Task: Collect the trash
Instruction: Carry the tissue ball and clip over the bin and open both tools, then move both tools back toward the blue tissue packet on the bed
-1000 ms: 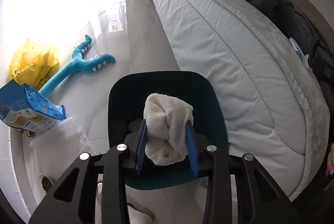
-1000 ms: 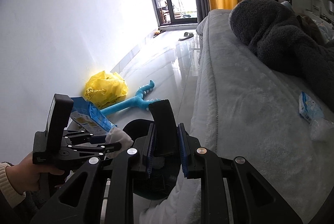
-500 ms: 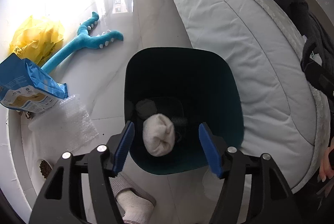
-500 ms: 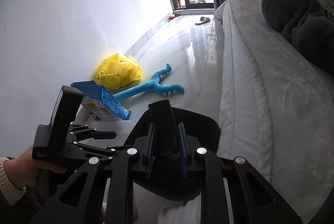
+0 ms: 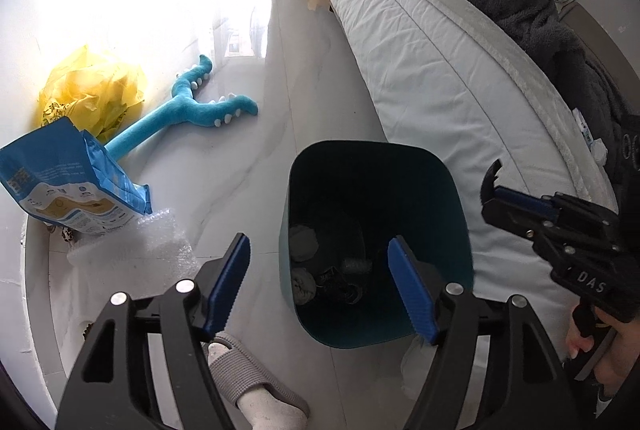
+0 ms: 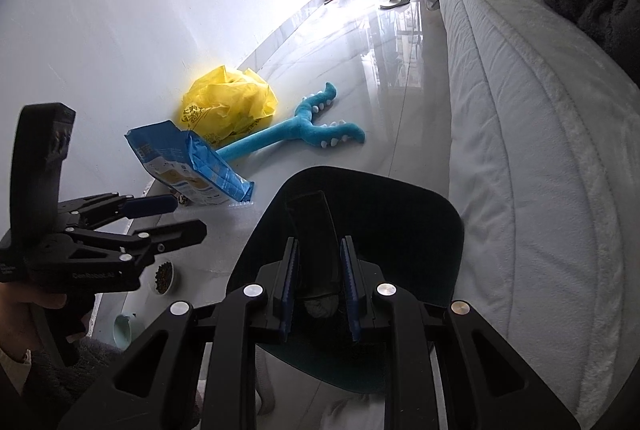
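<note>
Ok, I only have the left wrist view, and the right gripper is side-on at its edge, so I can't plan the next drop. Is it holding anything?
Observer: Yes. The right gripper is shut on a black strip, which shows against the dark inside of the bin.
Operator: Anything on the floor by the wall that I'm missing?
Observer: A small bowl of brown pellets shows just below the open left gripper.
</note>
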### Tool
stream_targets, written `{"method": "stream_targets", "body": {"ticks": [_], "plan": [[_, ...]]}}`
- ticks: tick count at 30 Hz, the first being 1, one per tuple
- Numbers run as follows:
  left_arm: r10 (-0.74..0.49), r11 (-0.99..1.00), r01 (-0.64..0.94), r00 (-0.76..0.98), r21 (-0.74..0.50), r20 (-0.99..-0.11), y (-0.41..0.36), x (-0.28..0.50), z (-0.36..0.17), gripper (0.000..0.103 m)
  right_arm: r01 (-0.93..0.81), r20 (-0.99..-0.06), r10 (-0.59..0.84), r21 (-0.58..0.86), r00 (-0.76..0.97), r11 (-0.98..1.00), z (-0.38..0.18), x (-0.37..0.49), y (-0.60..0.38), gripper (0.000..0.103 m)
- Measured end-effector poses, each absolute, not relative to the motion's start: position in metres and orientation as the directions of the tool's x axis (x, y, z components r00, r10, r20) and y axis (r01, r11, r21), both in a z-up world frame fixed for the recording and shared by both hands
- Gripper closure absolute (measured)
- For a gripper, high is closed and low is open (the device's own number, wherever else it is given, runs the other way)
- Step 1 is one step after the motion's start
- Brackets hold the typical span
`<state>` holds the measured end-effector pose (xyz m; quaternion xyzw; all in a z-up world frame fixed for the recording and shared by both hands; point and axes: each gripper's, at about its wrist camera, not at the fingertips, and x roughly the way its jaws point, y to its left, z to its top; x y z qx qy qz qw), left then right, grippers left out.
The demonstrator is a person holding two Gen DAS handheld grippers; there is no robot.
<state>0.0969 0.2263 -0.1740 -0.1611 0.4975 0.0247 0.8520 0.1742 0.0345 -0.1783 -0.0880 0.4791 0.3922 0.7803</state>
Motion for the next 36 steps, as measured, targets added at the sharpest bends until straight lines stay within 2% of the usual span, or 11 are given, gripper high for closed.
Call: {"method": "stream_targets", "body": {"ticks": [12,16,17,19,20,25,36], "plan": [[-0.135,0.946,-0.134,0.662,-0.294,-0.737,0.237,0.083,-0.132,0.026,-0.702,-0.879,0.466,0.268,0.102,0.66,-0.229,0.167,0.071,0.081],[-0.14,0.953,-0.097,0.694,-0.285,-0.706,0.234,0.079,-0.121,0.034,-0.713,-0.893,0.443,0.26,0.079,0.652,-0.24,0.162,0.08,0.08],[-0.141,0.955,-0.09,0.7,-0.282,-0.7,0.234,0.078,-0.119,0.036,-0.717,-0.897,0.437,0.259,0.071,0.648,-0.241,0.161,0.081,0.078],[-0.144,0.957,-0.075,0.714,-0.279,-0.685,0.231,0.078,-0.112,0.037,-0.718,-0.903,0.424,0.253,0.065,0.648,-0.243,0.16,0.082,0.057],[-0.146,0.957,-0.07,0.721,-0.281,-0.677,0.229,0.077,-0.108,0.037,-0.716,-0.904,0.422,0.253,0.063,0.65,-0.244,0.16,0.081,0.055],[-0.154,0.957,-0.043,0.765,-0.288,-0.625,0.221,0.078,-0.085,0.037,-0.709,-0.902,0.424,0.248,0.079,0.66,-0.236,0.163,0.073,0.054],[-0.153,0.965,0.001,0.815,-0.262,-0.559,0.189,0.098,-0.053,0.039,-0.708,-0.835,0.524,0.267,0.169,0.654,-0.172,0.179,0.038,0.048]]}}
